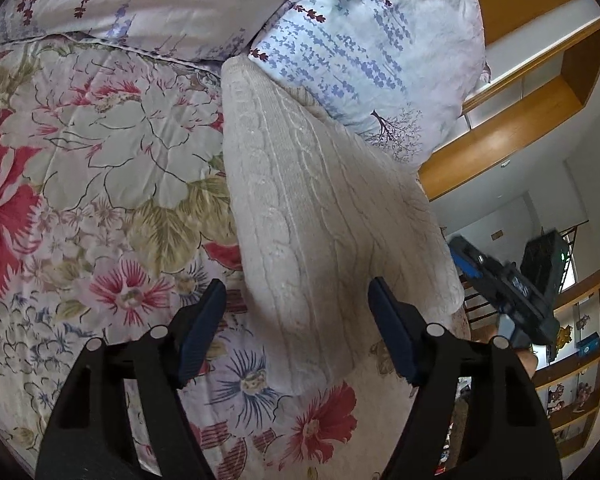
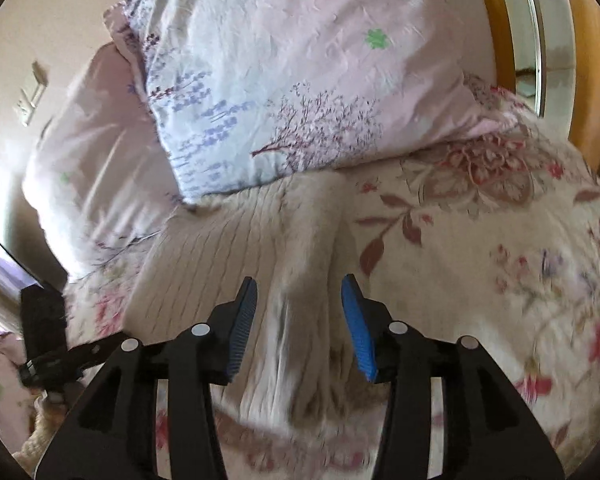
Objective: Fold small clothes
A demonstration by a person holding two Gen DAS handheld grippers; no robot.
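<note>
Left wrist view: two pillows lie at the head of the bed, a lilac one (image 1: 140, 4) and a pale blue one with flower sprigs (image 1: 364, 52); the blue pillow's lower edge overlaps the far end of the sweater.
Right wrist view: the same blue pillow (image 2: 284, 80) sits on the sweater's far edge, the lilac one (image 2: 88, 168) to its left; this picture is blurred lower down.
Surface: a bed under a bedspread (image 1: 80, 168) printed with large red and cream flowers.
Room: wooden shelves (image 1: 540, 92) stand past the bed's right side, with more shelving carrying small objects lower down.
Sweater: a cream cable-knit sweater (image 1: 320, 220) lies folded into a long strip on the bedspread, running away from both claws toward the pillows.
Left claw (image 1: 296, 320): wide open, holding nothing, hovering over the near end of the sweater.
Right claw (image 2: 300, 320): open, empty, with the sweater (image 2: 260, 232) directly beyond and beneath its pads.
Claws together: the right claw (image 1: 508, 284) shows at the sweater's right edge, apart from the left.
</note>
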